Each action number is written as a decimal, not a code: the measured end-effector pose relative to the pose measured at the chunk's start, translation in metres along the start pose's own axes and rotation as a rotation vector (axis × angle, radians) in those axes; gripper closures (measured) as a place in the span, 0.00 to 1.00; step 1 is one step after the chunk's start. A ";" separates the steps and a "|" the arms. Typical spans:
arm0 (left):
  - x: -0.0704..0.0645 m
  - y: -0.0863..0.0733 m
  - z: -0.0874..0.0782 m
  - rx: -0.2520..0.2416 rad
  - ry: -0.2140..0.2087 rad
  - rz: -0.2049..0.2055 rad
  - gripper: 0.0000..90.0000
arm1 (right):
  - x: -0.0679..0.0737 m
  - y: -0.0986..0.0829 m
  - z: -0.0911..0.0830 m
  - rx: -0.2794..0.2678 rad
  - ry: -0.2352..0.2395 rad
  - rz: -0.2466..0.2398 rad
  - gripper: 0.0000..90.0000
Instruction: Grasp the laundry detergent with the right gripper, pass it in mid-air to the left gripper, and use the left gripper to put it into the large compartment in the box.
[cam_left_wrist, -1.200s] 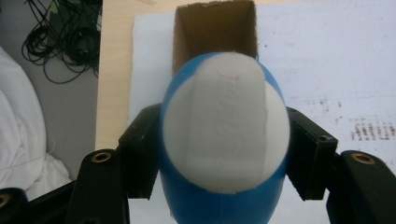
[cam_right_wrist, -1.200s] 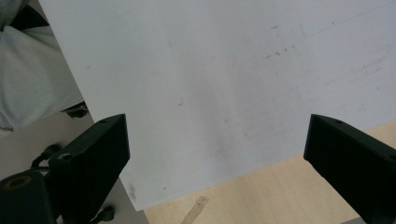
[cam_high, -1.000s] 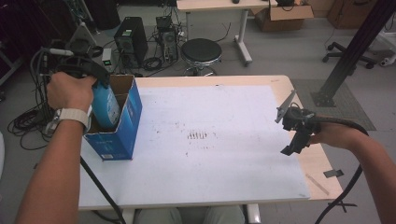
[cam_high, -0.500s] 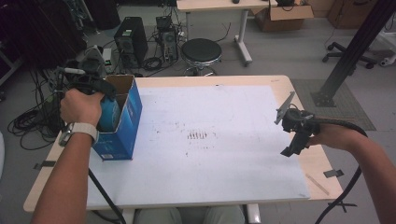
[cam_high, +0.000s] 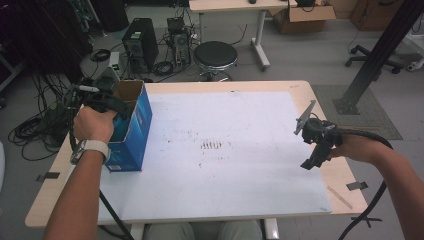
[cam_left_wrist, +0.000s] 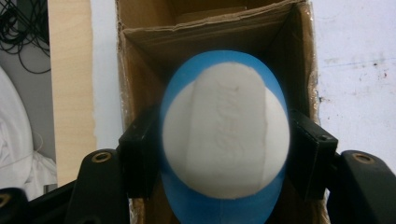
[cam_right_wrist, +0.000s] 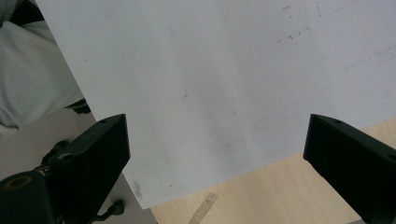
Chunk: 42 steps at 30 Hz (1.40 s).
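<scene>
The bench (cam_high: 300, 90) has a pale wood top covered almost edge to edge by a white sheet (cam_high: 240, 170), and it stands on a grey floor (cam_high: 310, 55). At twelve o'clock beyond it sits a round black stool (cam_high: 215, 54); toward eleven a black computer tower (cam_high: 138, 42) stands among loose cables (cam_high: 35, 127). At one o'clock a second desk (cam_high: 225, 5) has an open cardboard box (cam_high: 302, 12) near it, and toward two a black slanted post (cam_high: 372, 60) rises from a dark mat (cam_high: 372, 112).

Black stool (cam_high: 215, 55) behind table; computer tower (cam_high: 138, 44) (cables around) on floor.
</scene>
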<state>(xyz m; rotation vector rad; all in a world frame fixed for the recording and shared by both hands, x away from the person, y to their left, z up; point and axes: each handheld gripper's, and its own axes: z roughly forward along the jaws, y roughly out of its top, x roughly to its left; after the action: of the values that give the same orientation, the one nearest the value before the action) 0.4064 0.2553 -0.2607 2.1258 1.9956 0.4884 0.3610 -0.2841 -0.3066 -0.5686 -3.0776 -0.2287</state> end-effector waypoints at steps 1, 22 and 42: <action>0.000 0.000 0.001 0.004 -0.001 0.001 0.42 | 0.000 0.000 0.000 0.000 0.000 0.004 0.08; 0.003 -0.007 0.018 0.023 -0.017 0.011 0.42 | 0.001 0.000 0.006 0.008 0.006 0.014 0.08; 0.011 -0.010 0.011 -0.003 -0.061 -0.028 0.29 | 0.005 -0.002 0.005 0.005 -0.009 0.023 0.08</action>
<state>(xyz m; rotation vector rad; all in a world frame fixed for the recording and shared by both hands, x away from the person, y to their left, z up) 0.4019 0.2677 -0.2733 2.0824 1.9865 0.4165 0.3556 -0.2839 -0.3116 -0.6065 -3.0780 -0.2194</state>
